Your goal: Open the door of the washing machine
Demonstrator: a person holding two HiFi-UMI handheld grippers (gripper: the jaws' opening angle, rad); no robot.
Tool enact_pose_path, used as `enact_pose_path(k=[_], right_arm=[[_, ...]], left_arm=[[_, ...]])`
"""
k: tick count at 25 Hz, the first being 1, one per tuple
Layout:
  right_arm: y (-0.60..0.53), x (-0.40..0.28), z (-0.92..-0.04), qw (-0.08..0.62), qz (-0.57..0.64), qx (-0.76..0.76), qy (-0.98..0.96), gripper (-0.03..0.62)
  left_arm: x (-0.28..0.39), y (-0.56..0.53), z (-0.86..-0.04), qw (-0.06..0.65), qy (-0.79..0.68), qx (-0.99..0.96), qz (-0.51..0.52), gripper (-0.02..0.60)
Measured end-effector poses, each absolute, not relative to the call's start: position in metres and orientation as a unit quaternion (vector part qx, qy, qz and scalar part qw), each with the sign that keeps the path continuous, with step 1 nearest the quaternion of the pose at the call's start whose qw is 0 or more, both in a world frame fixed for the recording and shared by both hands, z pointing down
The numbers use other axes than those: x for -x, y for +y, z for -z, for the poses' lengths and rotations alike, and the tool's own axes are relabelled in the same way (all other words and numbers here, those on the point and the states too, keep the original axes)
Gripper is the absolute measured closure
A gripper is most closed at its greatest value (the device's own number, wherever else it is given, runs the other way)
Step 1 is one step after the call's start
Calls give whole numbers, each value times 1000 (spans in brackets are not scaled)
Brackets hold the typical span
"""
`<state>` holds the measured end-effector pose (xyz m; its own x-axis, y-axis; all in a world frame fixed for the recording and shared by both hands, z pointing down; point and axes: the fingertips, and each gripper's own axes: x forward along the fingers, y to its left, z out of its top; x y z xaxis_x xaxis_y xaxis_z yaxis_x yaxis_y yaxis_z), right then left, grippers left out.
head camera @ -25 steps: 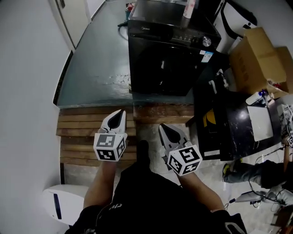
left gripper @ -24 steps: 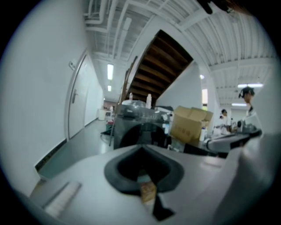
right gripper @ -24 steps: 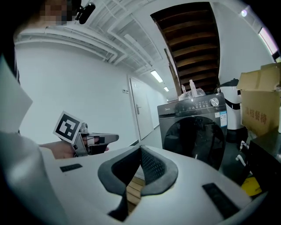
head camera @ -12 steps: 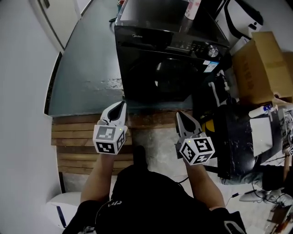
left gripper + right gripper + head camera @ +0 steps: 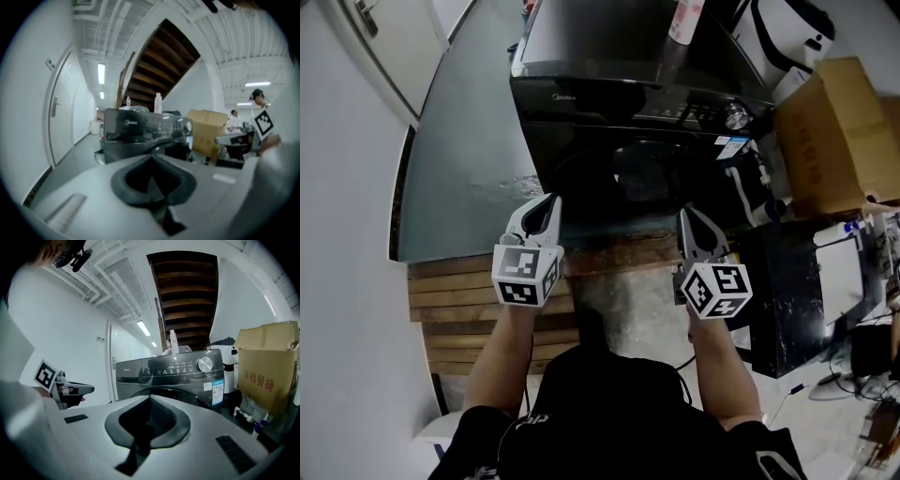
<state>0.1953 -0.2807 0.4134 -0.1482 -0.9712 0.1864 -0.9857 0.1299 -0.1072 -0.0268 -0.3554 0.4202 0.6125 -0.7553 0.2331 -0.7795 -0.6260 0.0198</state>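
- Washing machine (image 5: 628, 103) stands on the floor straight ahead of me, its round door (image 5: 652, 178) shut and facing my grippers.
- Left gripper (image 5: 549, 204): clenched on nothing, short of the front; I judge it is just standing by.
- Right gripper (image 5: 688, 217): also clenched and empty, level with the door, probably my opener.
- Cardboard box (image 5: 839, 131) crowds the machine's right side.

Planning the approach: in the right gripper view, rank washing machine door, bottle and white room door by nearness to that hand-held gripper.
1. Washing machine door, dead ahead, low.
2. Bottle, up top, farther back.
3. White room door, far left, behind.
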Motion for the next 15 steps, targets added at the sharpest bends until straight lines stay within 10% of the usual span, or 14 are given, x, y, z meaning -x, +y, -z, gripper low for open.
enact_pose_path(k=[15], right_arm=[[-347,-221,-401,54,-92,-646,-756,550]], left_arm=[[4,-412,-403,71,-453,-885,-80,573]])
